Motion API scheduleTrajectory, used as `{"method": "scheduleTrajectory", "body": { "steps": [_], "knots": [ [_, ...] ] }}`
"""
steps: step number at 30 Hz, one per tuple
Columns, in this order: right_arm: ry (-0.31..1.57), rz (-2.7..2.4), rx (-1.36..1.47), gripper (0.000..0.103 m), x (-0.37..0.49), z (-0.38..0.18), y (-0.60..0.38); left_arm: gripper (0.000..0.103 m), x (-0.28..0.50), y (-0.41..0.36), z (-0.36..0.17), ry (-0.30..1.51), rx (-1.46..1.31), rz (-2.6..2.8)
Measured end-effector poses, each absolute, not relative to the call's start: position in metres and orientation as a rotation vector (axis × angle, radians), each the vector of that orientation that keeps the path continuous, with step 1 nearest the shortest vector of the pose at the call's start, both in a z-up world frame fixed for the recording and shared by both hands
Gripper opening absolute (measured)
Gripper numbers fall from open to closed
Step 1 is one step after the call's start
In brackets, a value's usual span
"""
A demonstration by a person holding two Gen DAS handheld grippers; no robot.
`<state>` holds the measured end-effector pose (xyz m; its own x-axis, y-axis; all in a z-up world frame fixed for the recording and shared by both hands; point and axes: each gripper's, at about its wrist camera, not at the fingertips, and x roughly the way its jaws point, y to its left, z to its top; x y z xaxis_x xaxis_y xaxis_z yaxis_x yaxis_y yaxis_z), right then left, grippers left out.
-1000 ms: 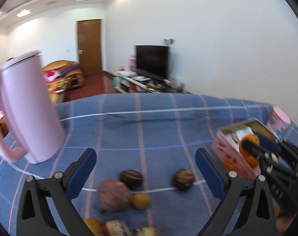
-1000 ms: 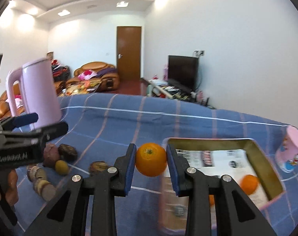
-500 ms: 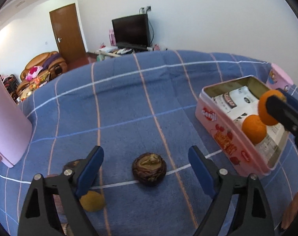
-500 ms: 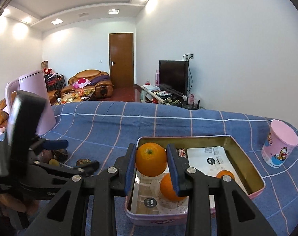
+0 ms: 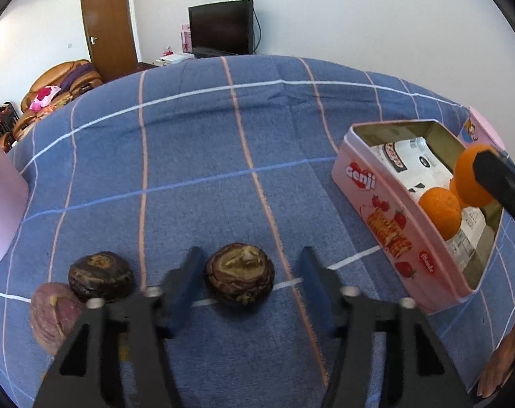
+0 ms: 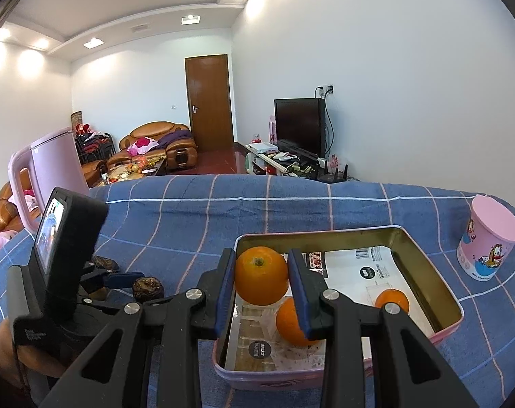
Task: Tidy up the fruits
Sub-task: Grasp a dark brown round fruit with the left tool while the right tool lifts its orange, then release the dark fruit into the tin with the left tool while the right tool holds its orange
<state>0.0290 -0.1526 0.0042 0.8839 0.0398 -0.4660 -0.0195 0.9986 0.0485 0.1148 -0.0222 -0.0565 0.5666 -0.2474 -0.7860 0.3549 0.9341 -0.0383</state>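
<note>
Right wrist view: right tongs (image 6: 261, 280) grip orange (image 6: 261, 276); left tongs (image 5: 249, 284) closing around brown fruit (image 5: 239, 278), untouched

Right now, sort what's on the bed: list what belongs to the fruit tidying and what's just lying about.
Job:
held orange
two oranges in tin
pink tin
dark brown fruit
second brown fruit
purplish fruit

Lying about:
pink jug
cartoon cup

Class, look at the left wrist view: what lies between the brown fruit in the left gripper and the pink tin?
Only bare blue checked cloth between the brown fruit and the tin.
</note>
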Motion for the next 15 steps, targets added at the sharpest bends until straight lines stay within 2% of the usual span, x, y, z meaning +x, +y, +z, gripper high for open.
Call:
{"method": "scheduleTrajectory", "body": {
  "steps": [1,6,15],
  "knots": [
    [0.49,0.03,0.047,0.034,0.03,0.003,-0.153,0.04,0.114,-0.022,-0.056,0.898,0.129,-0.358],
    [0.487,0.019,0.055,0.034,0.03,0.001,-0.155,0.039,0.105,-0.022,-0.051,0.864,0.131,-0.351],
    [0.44,-0.001,0.016,0.034,0.025,0.003,-0.151,0.039,0.075,-0.002,-0.023,0.655,0.018,-0.199]
  ]
}}
